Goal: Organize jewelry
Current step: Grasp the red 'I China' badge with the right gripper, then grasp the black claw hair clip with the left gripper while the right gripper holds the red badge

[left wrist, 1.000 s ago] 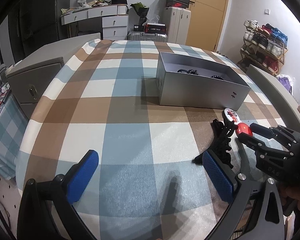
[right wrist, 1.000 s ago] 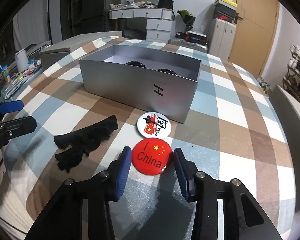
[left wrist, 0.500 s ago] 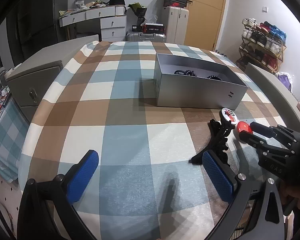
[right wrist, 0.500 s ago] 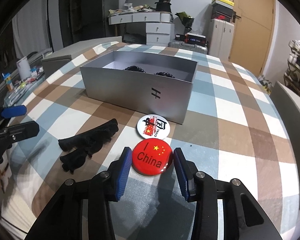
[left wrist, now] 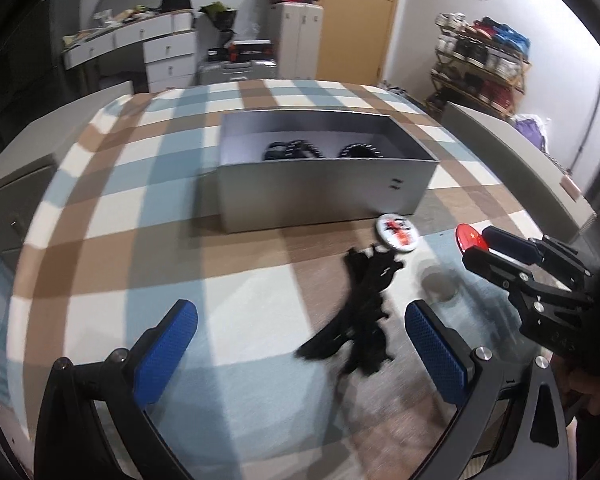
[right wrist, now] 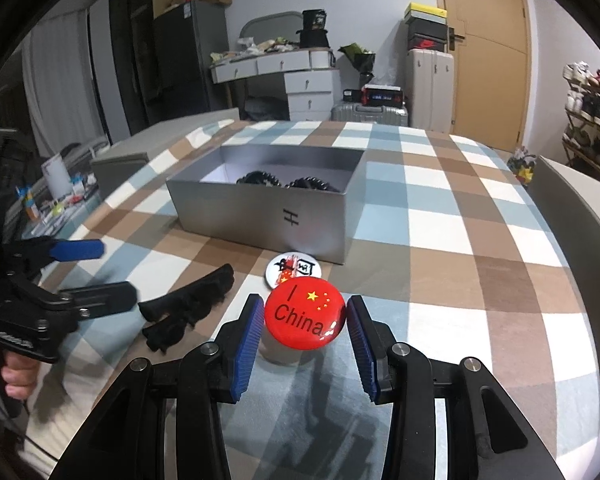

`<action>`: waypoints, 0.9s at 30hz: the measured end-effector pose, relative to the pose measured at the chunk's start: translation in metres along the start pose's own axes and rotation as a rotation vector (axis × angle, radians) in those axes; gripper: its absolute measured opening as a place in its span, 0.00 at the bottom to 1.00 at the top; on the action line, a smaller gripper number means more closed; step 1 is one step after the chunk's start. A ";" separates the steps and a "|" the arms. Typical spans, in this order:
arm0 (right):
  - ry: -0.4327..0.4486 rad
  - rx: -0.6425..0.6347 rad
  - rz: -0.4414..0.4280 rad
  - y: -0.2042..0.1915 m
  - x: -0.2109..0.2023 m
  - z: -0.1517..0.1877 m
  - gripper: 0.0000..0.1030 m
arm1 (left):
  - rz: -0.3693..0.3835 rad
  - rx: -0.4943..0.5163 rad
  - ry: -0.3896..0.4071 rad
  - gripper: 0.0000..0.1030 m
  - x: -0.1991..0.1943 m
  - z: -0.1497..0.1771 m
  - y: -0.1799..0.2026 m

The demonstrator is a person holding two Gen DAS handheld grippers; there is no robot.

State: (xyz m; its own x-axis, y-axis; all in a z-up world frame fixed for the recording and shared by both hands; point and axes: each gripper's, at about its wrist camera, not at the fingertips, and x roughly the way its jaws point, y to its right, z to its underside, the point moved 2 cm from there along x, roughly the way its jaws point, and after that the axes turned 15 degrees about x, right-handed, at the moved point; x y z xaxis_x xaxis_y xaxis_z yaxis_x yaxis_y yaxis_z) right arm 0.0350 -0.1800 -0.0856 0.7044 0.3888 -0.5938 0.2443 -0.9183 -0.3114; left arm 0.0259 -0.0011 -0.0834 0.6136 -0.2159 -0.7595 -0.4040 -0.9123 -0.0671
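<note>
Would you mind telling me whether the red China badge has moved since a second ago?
Yes. The red badge, clamped in the right tool, has lifted off the checked cloth; its shadow now lies below it, and it overlaps the white badge.

Open cloth (left wrist: 112, 240) left of box (left wrist: 320, 196)

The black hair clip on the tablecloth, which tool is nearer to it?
Left. The left tool hangs open right over the black hair clip; the right tool holds the red badge off to its side.
</note>
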 end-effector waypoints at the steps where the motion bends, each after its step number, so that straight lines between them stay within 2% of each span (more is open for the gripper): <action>1: 0.002 0.008 -0.002 0.002 -0.001 0.000 0.40 | 0.013 0.005 -0.002 0.98 0.002 -0.002 0.001; 7: 0.021 0.032 0.008 0.014 -0.010 0.000 0.40 | 0.110 0.038 -0.040 0.98 0.018 -0.014 0.013; 13: 0.025 0.039 0.012 0.020 -0.010 0.003 0.40 | 0.127 0.082 -0.048 0.97 0.026 -0.023 0.022; 18: 0.024 0.048 0.006 0.023 -0.010 0.004 0.40 | 0.142 0.112 -0.066 0.79 0.031 -0.025 0.026; 23: 0.029 0.042 0.002 0.023 -0.012 0.006 0.40 | 0.164 0.113 -0.094 0.44 0.035 -0.023 0.027; 27: 0.026 0.049 -0.003 0.024 -0.012 0.007 0.40 | 0.168 0.125 -0.096 0.29 0.034 -0.024 0.031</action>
State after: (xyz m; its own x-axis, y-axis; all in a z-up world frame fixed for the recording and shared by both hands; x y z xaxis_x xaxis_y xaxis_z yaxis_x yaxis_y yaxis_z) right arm 0.0272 -0.2059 -0.0910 0.7210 0.3893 -0.5732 0.2143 -0.9120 -0.3498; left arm 0.0502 -0.0450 -0.0954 0.4653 -0.3214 -0.8247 -0.5795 -0.8149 -0.0094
